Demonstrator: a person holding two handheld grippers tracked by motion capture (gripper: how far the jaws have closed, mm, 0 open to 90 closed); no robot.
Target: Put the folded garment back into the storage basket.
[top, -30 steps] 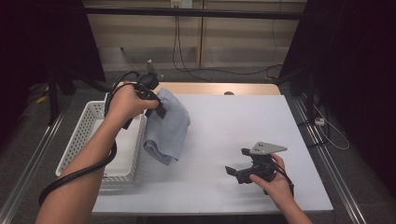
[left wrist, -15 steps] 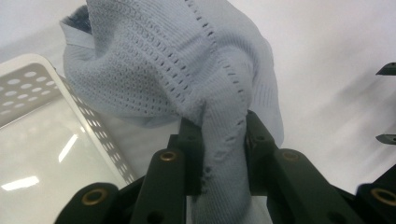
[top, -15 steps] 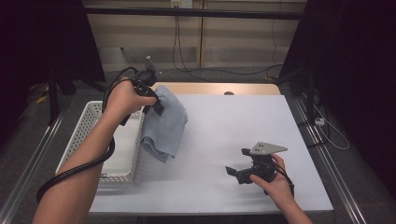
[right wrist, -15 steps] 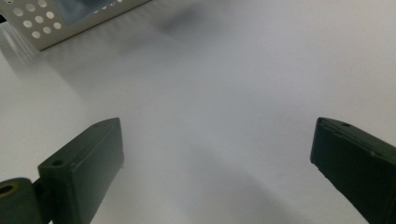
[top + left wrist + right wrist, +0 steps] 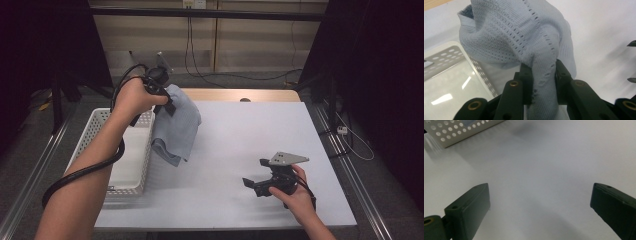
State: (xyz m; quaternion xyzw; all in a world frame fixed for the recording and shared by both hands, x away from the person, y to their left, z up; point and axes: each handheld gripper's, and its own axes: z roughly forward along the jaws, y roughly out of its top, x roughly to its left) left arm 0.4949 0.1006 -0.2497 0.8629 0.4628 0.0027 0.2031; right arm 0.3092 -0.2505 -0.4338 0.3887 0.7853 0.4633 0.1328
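Dangling blue cloth (image 5: 176, 131) over basket rim (image 5: 148, 145) — left tongs (image 5: 167, 104) clamped on it, right tongs (image 5: 256, 179) agape, open table (image 5: 250, 135) between.

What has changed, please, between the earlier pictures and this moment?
The left gripper, shut on the blue cloth, has carried it slightly away from the person, beside the white basket. The right gripper stays open, resting on the table.

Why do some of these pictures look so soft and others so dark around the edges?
High view: lamp light falls on the white table, the room around it is nearly black, and a soft shadow lies under the hanging blue cloth. Left gripper view: the cloth's knit is sharp, while the white basket behind shows bright glare streaks. Right gripper view: the table looks hazy, with blurred shadows between the right gripper's wide-apart jaws.
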